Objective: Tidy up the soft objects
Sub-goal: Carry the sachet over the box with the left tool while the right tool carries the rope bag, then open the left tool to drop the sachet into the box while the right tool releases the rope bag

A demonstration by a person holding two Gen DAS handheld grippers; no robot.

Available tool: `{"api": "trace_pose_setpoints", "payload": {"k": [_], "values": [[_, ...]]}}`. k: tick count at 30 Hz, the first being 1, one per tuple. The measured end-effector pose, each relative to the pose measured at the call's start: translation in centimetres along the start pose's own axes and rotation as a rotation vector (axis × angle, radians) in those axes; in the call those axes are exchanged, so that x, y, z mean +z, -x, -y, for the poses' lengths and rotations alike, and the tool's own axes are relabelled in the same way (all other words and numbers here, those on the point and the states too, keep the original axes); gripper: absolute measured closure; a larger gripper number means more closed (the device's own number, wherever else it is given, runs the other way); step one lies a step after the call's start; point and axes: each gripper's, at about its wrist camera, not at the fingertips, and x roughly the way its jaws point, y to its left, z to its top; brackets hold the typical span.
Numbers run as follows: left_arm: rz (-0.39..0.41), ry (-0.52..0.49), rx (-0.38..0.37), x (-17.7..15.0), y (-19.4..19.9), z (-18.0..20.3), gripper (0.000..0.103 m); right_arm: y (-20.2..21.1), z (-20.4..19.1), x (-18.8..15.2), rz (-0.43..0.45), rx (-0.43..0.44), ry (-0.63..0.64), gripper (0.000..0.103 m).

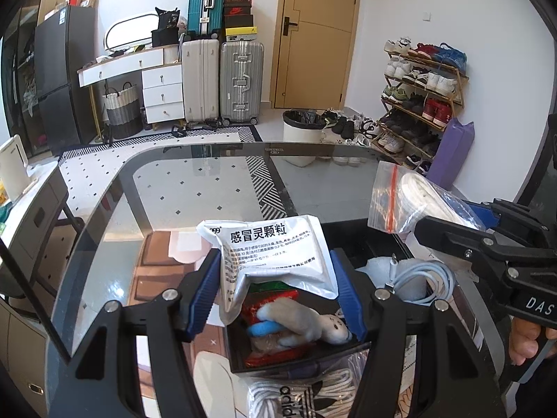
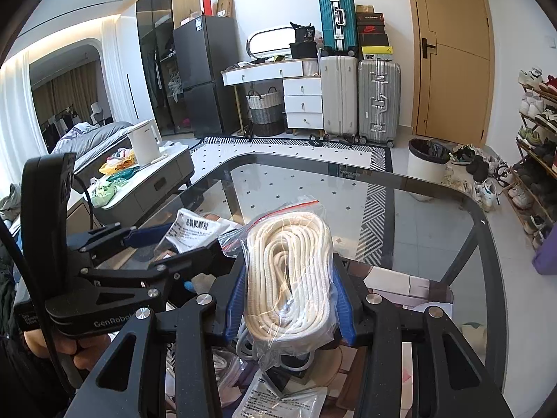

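My left gripper (image 1: 276, 280) is shut on a white medicine sachet (image 1: 275, 257) with Chinese print, held above a black box (image 1: 296, 355). The box holds a grey plush toy (image 1: 306, 320), a blue piece and red packets. My right gripper (image 2: 287, 289) is shut on a clear zip bag of coiled white rope (image 2: 289, 271); it also shows at the right of the left wrist view (image 1: 407, 198). The left gripper and its sachet (image 2: 195, 230) appear at the left of the right wrist view.
A glass table (image 1: 209, 181) lies below both grippers. A coiled light-blue cable (image 1: 417, 278) sits right of the box, an Adidas bag of white cord (image 1: 306, 397) in front of it, another sachet (image 2: 285, 400) below the rope bag. Suitcases, bin and shoe rack stand beyond.
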Motion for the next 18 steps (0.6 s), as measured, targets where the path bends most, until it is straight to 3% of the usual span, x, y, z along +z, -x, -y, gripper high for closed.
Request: {"api": "trace_pose_setpoints", "payload": {"k": [12,15,18], "values": [[-0.024,-0.033,0.0,0.8,-1.1,-0.3,0.041,-2.0,0.5,0.6,-0.076,0.013,0.011,0.059],[-0.03,-0.048,-0.004,0.4,-1.2,0.1,0.039,-2.1,0.4,0.6,-0.075,0.027,0.02,0.054],[-0.025,-0.058,-0.005,0.4,-0.9,0.2,0.033,-1.8,0.4,0.5,-0.057,0.034,0.021,0.039]]}}
